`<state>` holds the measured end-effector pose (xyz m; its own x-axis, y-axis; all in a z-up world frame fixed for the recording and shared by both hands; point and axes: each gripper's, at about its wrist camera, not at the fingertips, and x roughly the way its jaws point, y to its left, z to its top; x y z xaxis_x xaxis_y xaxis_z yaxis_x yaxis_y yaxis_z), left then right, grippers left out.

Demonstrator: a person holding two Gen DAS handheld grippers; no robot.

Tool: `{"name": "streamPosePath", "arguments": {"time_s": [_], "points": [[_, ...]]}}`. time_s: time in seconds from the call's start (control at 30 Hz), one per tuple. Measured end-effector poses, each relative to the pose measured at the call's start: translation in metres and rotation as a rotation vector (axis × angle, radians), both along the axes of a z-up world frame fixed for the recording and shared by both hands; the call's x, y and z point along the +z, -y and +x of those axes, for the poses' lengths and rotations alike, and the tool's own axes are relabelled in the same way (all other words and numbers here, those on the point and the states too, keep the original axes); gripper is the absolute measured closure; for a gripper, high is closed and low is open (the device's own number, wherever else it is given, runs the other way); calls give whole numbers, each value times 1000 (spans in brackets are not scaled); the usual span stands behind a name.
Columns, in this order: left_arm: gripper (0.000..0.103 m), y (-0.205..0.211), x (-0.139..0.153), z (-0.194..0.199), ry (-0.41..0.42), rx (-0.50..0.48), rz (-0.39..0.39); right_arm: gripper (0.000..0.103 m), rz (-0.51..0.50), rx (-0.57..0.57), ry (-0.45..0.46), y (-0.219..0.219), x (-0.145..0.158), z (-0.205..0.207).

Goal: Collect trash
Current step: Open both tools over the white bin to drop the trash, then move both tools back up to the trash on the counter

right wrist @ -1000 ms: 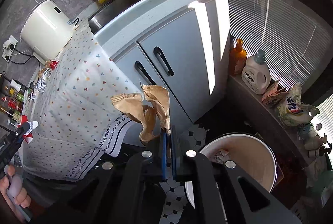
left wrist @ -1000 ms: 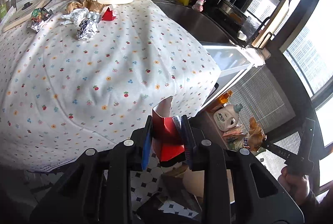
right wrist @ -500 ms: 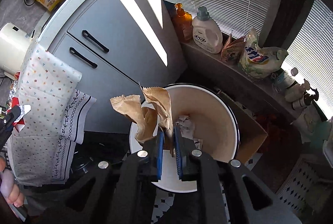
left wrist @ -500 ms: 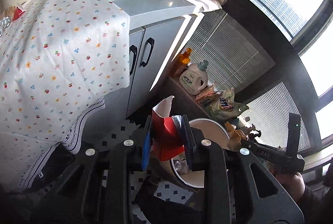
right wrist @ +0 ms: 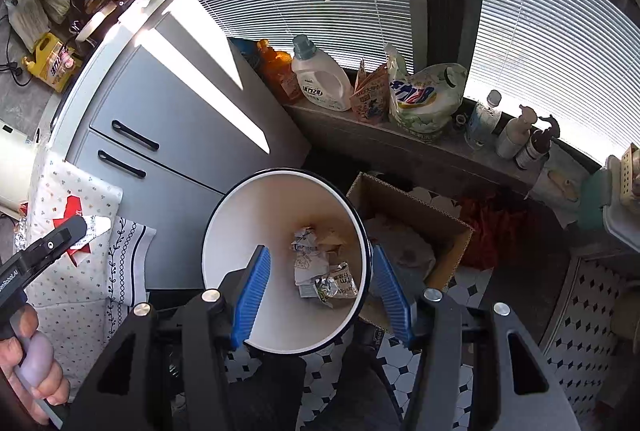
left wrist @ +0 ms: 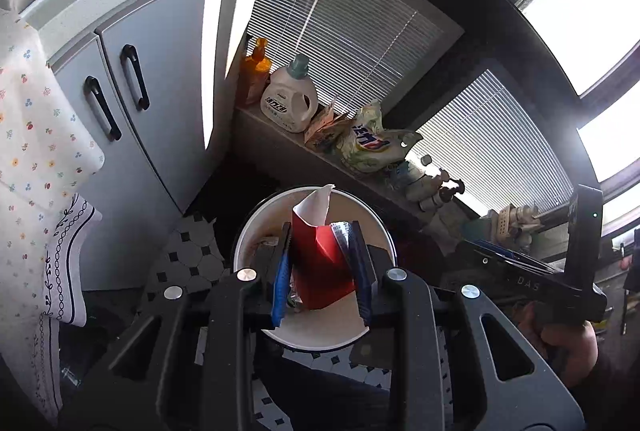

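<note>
The left tongs are closed part-way on a red and white paper carton scrap, its blue pads pressing both sides of the red body while the white torn tip sticks up above them. A bit of silvery wrapper shows wedged against the right pad. In the left wrist view these tongs hang right above the white trash bin, which stands on the black-and-white tiled floor beside the grey cabinet doors. The right tongs are spread wide with nothing between them, their blue pads framing the mouth of the same bin. At the bottom of the bin lie crumpled paper, a brown scrap and a shiny foil packet. Just right of the bin sits an open cardboard box. On the ledge under the window blinds stand an orange bottle, a white detergent jug, a refill pouch and some smaller bottles. At the left edge of the right wrist view the other tongs show with the red scrap in front of the flower-printed cloth that hangs off the worktop, and the person's hand grips the handle below.
</note>
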<state>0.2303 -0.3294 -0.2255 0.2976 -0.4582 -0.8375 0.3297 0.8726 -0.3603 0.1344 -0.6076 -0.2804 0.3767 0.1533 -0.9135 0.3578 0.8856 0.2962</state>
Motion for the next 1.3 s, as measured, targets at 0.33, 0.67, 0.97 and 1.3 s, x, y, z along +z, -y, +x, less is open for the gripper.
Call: {"name": "streamPosePath", "arguments": {"time_s": [0.33, 0.67, 0.97, 1.3], "points": [[64, 68, -10, 3, -52, -170, -31, 48, -9, -112, 21, 30, 14, -34], [32, 38, 2, 10, -24, -78, -49, 47, 2, -61, 35, 17, 16, -18], [20, -55, 24, 9, 49, 141, -23, 38, 3, 89, 92, -37, 36, 28], [13, -170, 45, -16, 105, 405, -10, 27, 9, 278, 165, -121, 69, 77]]}}
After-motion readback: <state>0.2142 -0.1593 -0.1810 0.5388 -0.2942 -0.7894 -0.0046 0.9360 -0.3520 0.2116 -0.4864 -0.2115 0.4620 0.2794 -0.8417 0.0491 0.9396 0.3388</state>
